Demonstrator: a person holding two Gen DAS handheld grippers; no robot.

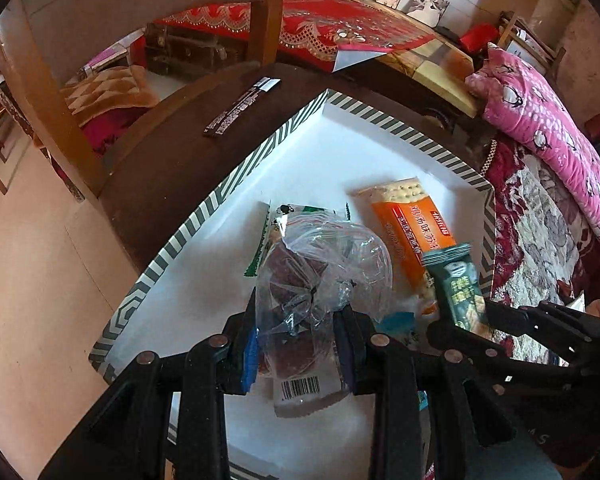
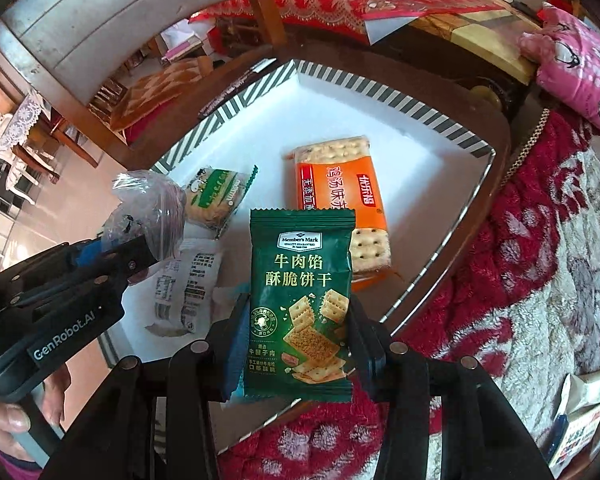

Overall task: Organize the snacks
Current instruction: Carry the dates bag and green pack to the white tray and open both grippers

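Observation:
A white box (image 1: 204,264) with a grey-striped rim (image 2: 260,88) holds the snacks. My left gripper (image 1: 300,320) is shut on a clear plastic bag of dark red-brown snacks (image 1: 320,264) and holds it over the box; it also shows in the right wrist view (image 2: 148,204). My right gripper (image 2: 296,320) is shut on a dark green Member's Mark cracker packet (image 2: 300,300), upright over the box's near edge; the packet shows in the left wrist view (image 1: 456,284). In the box lie an orange cracker pack (image 2: 340,196), a green-and-white packet (image 2: 216,196) and a white wrapper (image 2: 188,284).
The box sits on a dark brown table (image 1: 172,160) with a black-and-white stick packet (image 1: 240,106) on it. A red patterned blanket (image 2: 520,260) lies to the right, with a pink pillow (image 1: 540,120) behind. A wooden chair (image 1: 268,8) stands beyond the table. Small boxes (image 2: 580,420) sit at lower right.

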